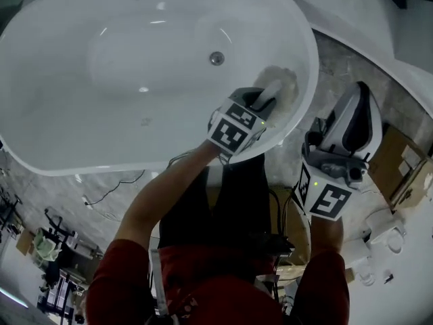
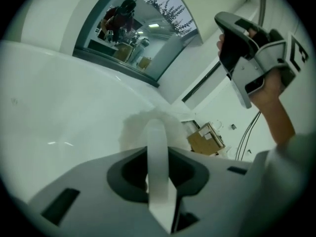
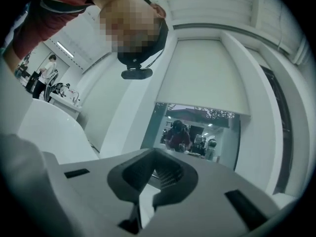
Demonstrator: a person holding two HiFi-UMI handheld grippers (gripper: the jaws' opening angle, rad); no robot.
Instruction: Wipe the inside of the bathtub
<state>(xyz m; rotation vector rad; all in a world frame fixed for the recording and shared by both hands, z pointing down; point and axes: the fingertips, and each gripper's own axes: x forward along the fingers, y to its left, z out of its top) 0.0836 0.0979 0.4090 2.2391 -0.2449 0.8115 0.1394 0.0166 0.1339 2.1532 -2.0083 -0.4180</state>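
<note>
Left tongs (image 1: 269, 95) clamped on the soft, light cloth (image 1: 285, 81); right tongs (image 1: 359, 97) closed, empty; I'd grab its bunched middle, tub (image 1: 101, 117) looks slick.

1. grey marbled stone floor (image 1: 352, 66), with black cables (image 1: 114, 187) trailing over it.
2. cardboard boxes (image 1: 400, 160) stand on the floor at the right.
3. white walls (image 3: 106, 98); a dark-framed opening (image 2: 140, 38) with tree silhouettes along its top.
4. a strip light (image 3: 64, 48) glows overhead.
</note>
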